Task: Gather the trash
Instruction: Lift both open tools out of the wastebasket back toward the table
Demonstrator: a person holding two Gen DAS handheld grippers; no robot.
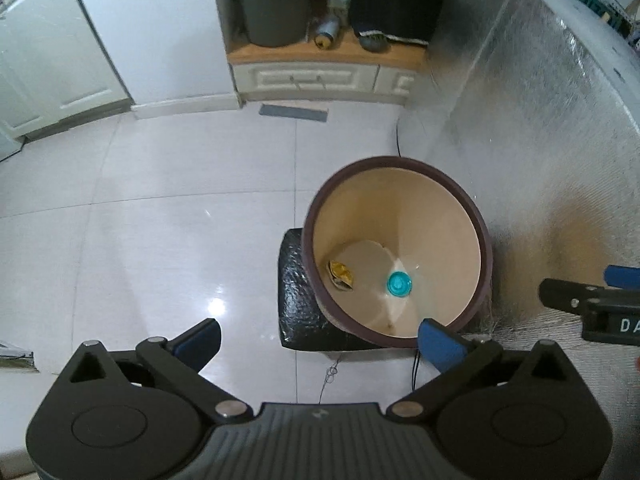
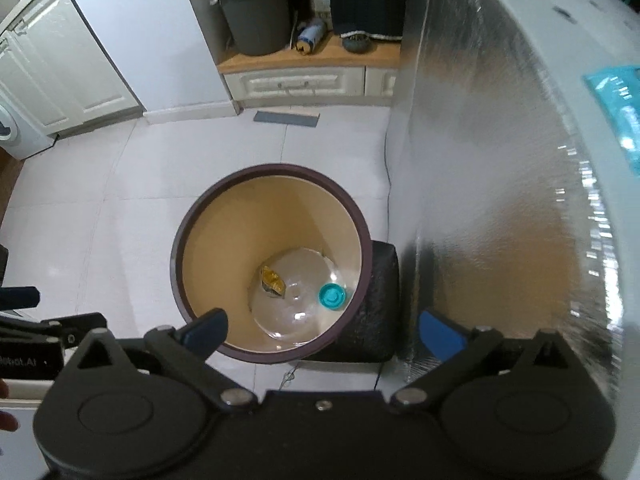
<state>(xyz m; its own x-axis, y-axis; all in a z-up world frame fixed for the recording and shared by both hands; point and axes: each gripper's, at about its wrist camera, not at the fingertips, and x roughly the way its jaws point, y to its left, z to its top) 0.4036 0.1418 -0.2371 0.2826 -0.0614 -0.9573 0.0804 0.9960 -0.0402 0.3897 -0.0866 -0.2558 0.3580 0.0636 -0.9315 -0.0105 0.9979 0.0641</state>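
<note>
trash sits at the bottom of the round bin (image 2: 272,264): a crumpled gold wrapper (image 2: 273,280) toward the middle and a teal cap (image 2: 332,295) off to one side against the wall, the two a little apart, on what looks like a clear liner over the base. the bin has a dark rim and tan inside, stands on a black mat (image 1: 296,300) on the pale tiled floor (image 1: 160,220), and is just beside a tall silver-wrapped panel (image 2: 480,200). both grippers hang above the bin's near rim, looking down into it; the left gripper (image 1: 320,338) has its jaws spread wide with nothing between them, and the right gripper (image 2: 322,330) is the same, wide apart and empty. i'd say a drop is done with and no piece is in hand, so the next move calls for turning away from the bin to look for more litter; none shows on the floor from here.
</note>
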